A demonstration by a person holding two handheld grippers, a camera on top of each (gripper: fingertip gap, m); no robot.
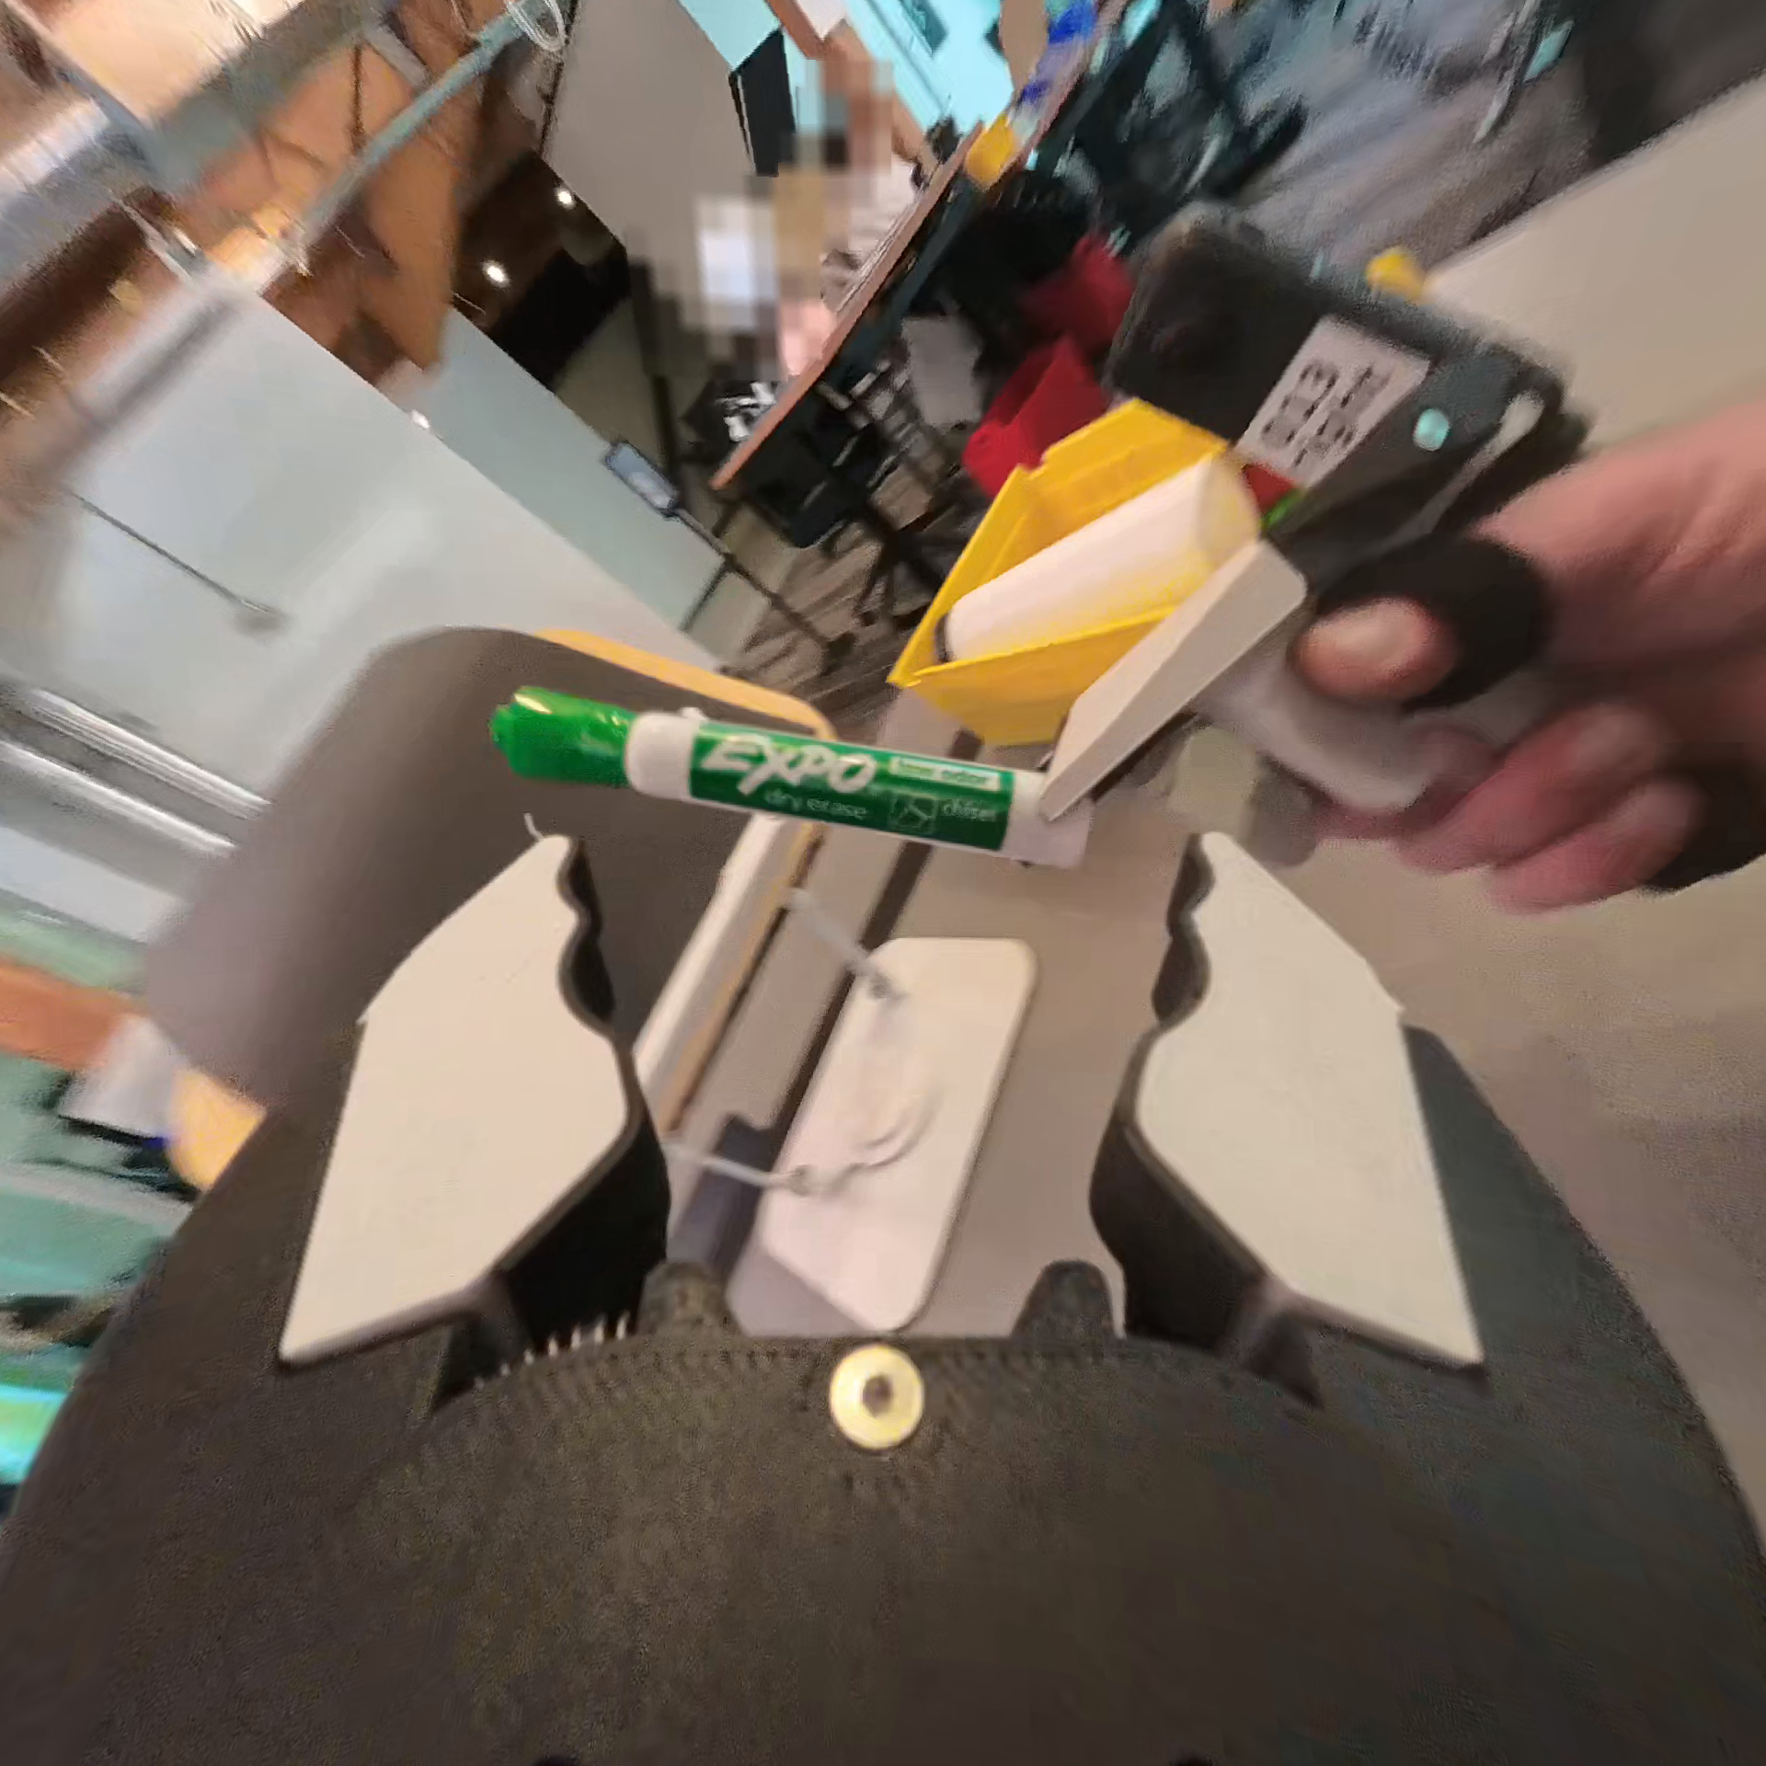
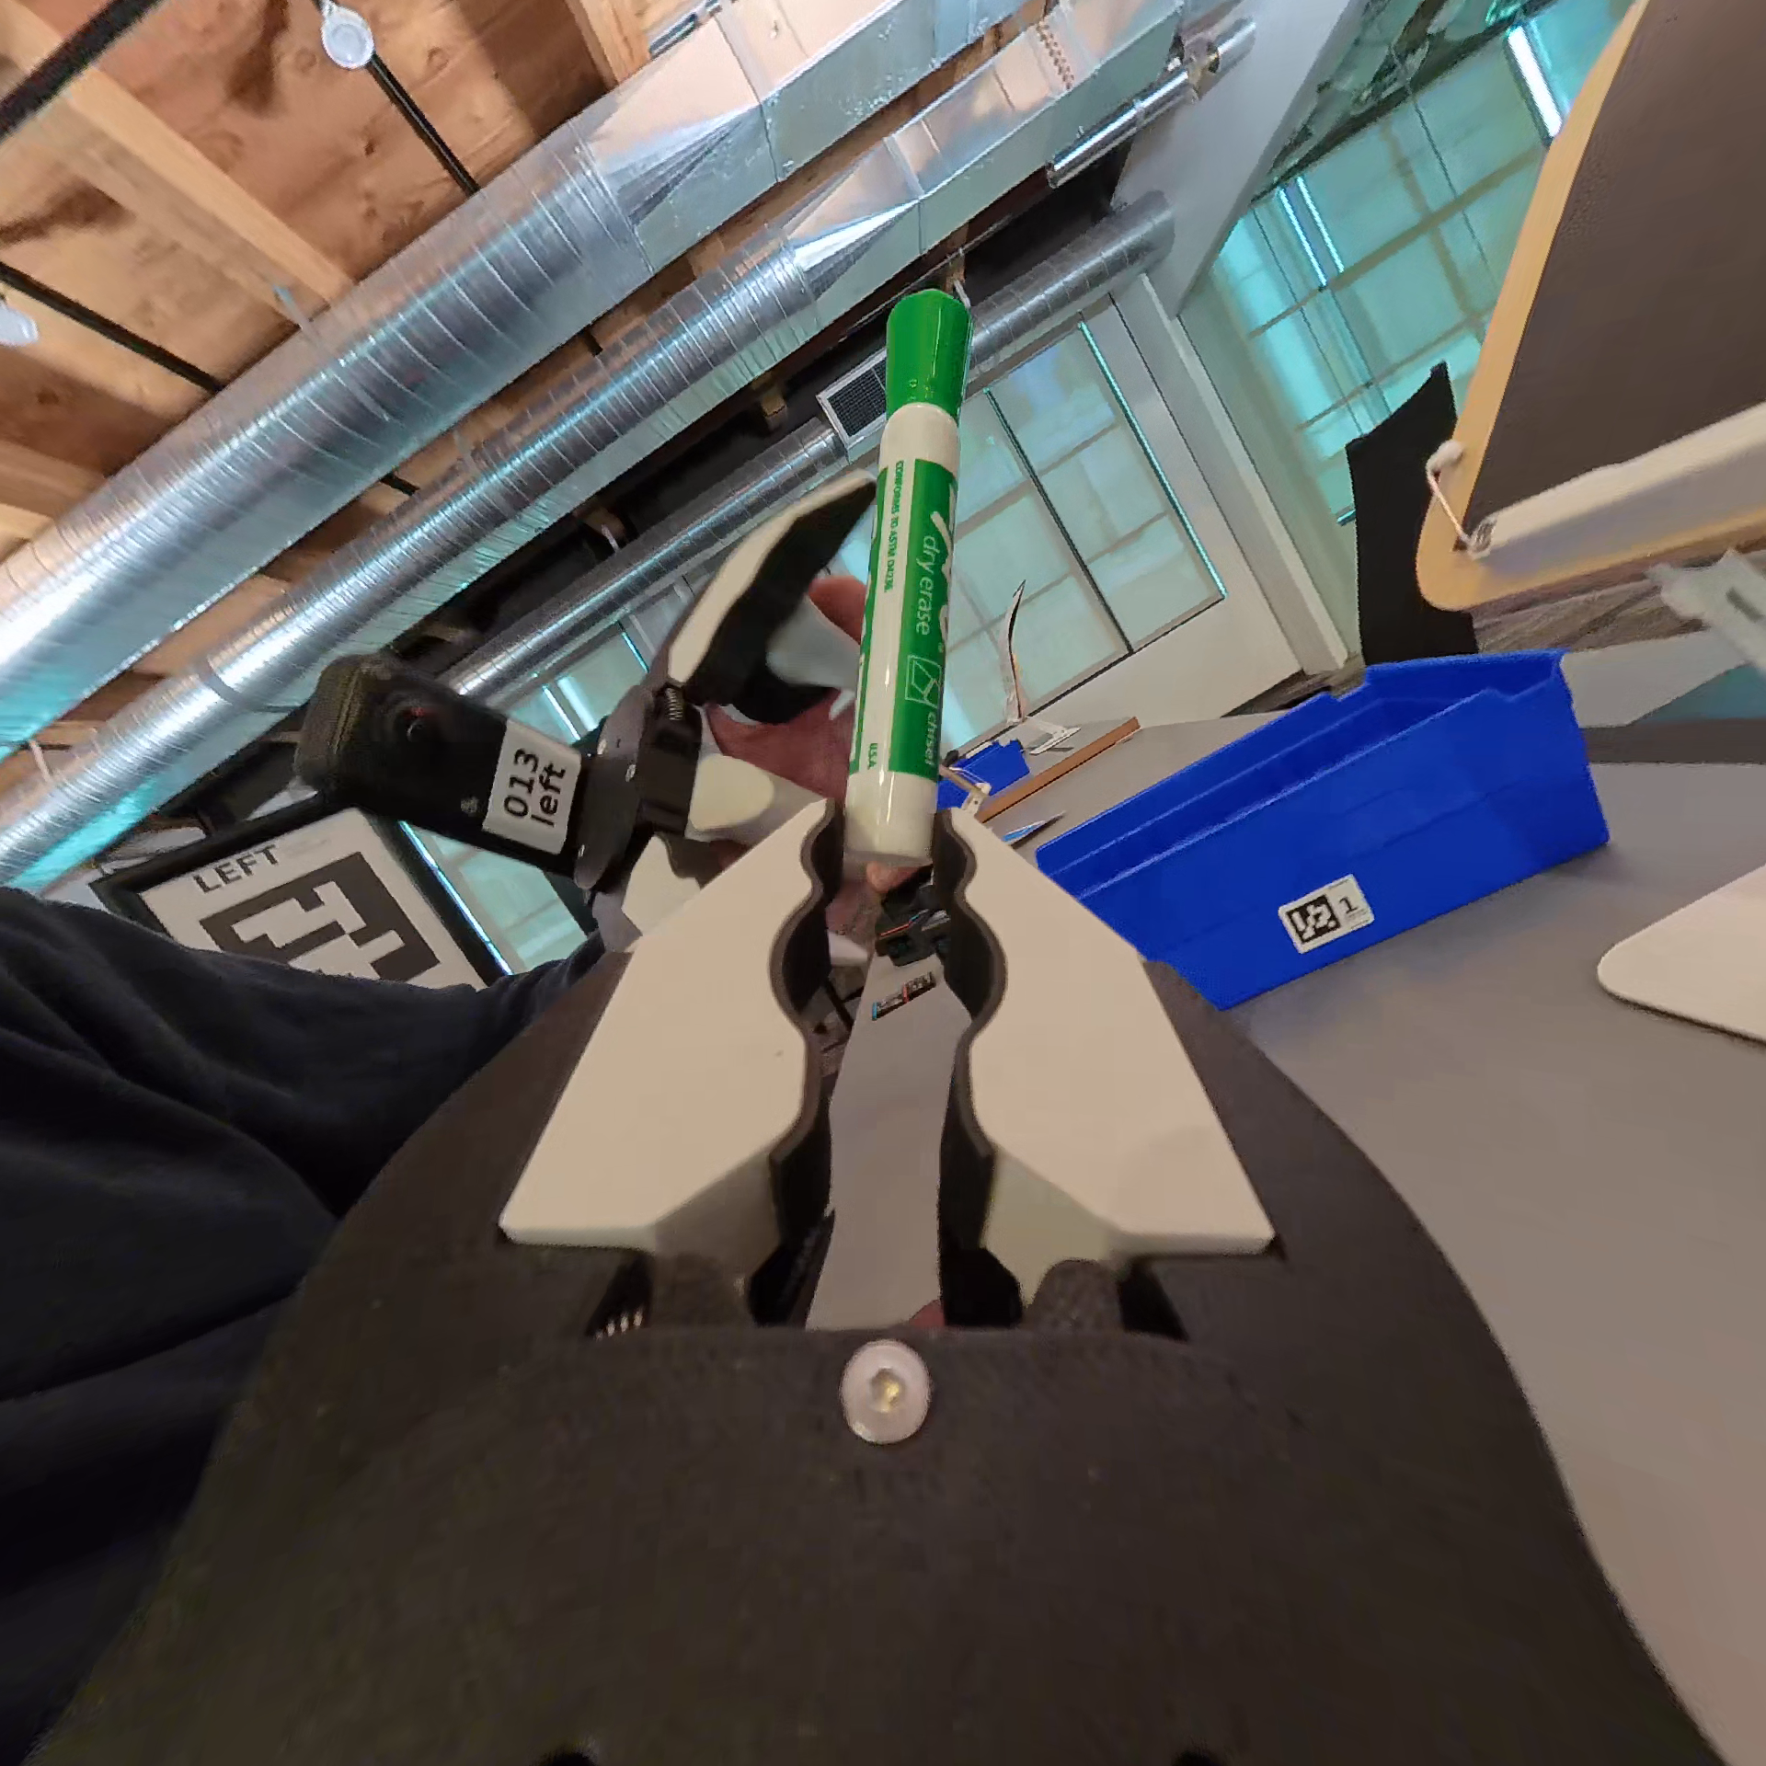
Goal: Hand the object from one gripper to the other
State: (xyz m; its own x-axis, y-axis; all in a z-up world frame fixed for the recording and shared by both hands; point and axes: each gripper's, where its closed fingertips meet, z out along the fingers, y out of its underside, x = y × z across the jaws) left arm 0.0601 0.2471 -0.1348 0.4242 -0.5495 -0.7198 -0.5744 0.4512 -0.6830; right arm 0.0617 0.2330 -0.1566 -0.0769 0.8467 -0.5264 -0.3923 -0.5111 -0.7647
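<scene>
Marker [image 2: 906,612] butt pinched at right gripper [image 2: 889,841] tips.

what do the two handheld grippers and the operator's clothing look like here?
Both grippers, left and right, have pale grey wedge fingers with wavy black inner pads on a textured black body with a silver screw. A white label sits on each housing. The operator wears a dark navy sleeve.

marker [image 2: 903,612] held at its base between tips of right gripper [image 2: 889,841], pointing up and away. left gripper [image 2: 764,612] just left of marker, at mid-barrel, jaws spread. in left wrist view marker lies crosswise ahead of left gripper [image 1: 884,889], above table [image 1: 1433,1003]. bin [image 2: 1338,831] on table right of marker. flat pad [image 1: 917,1099] on table under left gripper.
</scene>
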